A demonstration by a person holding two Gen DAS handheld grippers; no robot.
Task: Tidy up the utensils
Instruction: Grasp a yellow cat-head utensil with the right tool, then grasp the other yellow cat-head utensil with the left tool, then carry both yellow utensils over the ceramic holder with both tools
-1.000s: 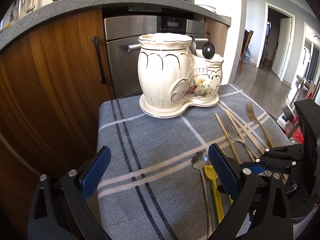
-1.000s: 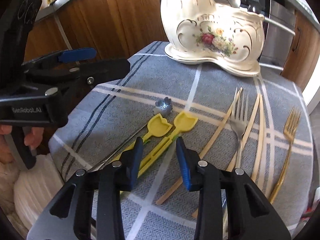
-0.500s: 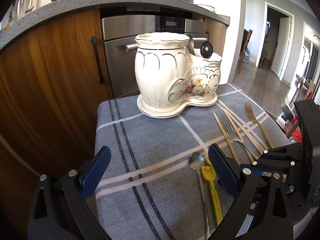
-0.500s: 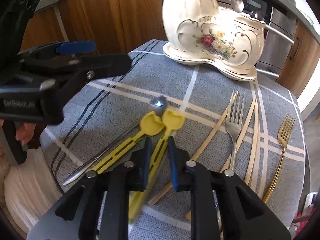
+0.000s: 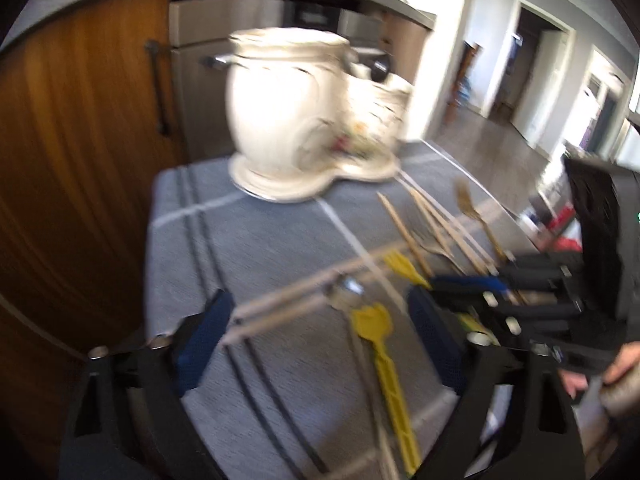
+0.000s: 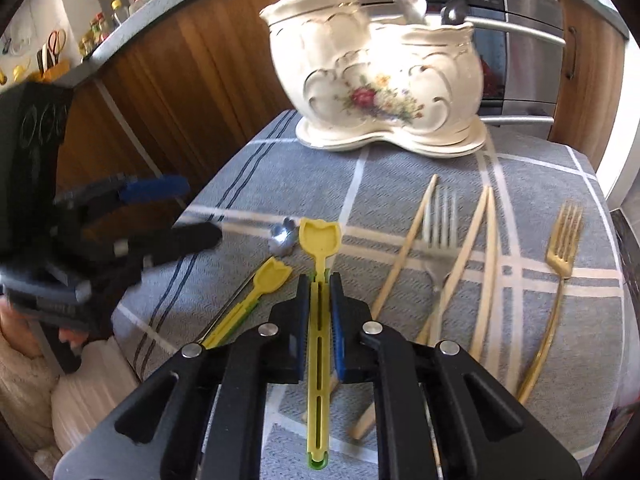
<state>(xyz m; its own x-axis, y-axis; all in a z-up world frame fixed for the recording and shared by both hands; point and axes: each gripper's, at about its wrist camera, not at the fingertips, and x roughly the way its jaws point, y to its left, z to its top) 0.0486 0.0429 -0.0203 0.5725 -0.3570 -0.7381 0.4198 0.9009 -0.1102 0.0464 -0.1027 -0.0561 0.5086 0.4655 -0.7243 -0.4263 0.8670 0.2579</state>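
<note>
My right gripper (image 6: 320, 280) is closing tight on the handle of a yellow tulip-headed spoon (image 6: 320, 236), whose head sticks out ahead of the pads. A second yellow spoon (image 6: 272, 276) and a silver flower-headed spoon (image 6: 284, 236) lie on the cloth just left of it. In the blurred left wrist view, my left gripper (image 5: 320, 332) hangs over that second yellow spoon (image 5: 376, 320) and the silver spoon (image 5: 346, 288). Its jaws are closing but the pads touch nothing. The right gripper (image 5: 472, 284) shows at the right with its spoon (image 5: 404, 266).
A cream floral ceramic holder (image 6: 380, 80) with spoons in it stands at the back of the grey checked cloth (image 6: 400, 168). Chopsticks (image 6: 404, 252), a silver fork (image 6: 440, 220) and a gold fork (image 6: 564, 236) lie on the right. Wooden cabinets and an oven stand behind.
My right gripper has shut on one yellow spoon and swung it straight ahead, clear of the other one. My left gripper has tipped downward and its fingers have drawn closer together.
</note>
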